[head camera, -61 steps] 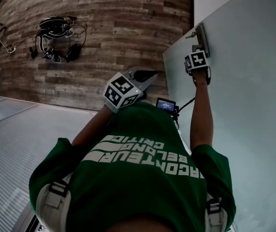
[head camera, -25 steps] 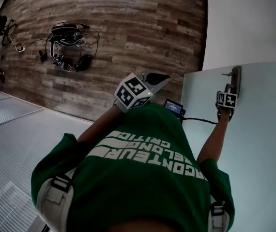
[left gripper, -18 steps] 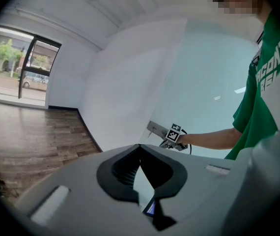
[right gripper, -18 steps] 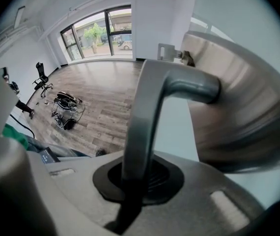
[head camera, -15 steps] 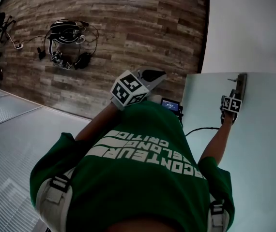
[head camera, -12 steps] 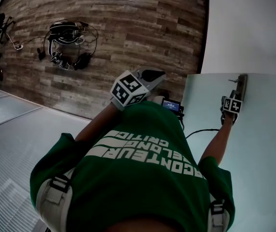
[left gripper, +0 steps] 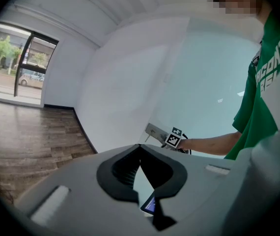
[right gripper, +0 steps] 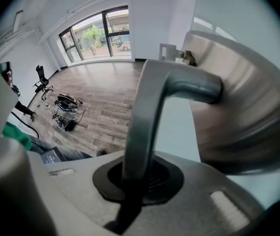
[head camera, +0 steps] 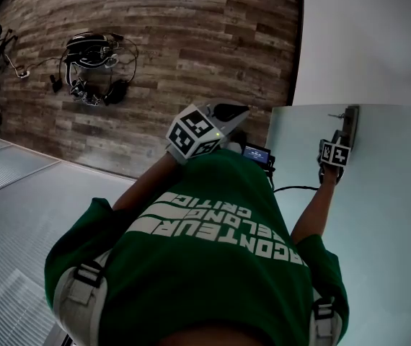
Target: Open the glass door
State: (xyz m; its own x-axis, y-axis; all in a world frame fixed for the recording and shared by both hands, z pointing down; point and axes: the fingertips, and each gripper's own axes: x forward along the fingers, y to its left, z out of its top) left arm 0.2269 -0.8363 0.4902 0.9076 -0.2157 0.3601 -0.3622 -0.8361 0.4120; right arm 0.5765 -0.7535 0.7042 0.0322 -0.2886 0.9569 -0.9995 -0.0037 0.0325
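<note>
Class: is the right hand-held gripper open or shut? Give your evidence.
The right hand-held gripper is shut on the door handle: in its own view the handle sits clamped between its jaws.

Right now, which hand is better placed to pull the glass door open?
Right. The right tool is clamped on the door handle of the glass door. The left tool holds nothing and sits by the green shirt, away from the handle.

Reaches out with the right arm (head camera: 312,209), right gripper (right gripper: 137,173) clamped on the handle (right gripper: 147,107). Holds the left gripper (left gripper: 140,151) before the chest, jaws together, empty.
</note>
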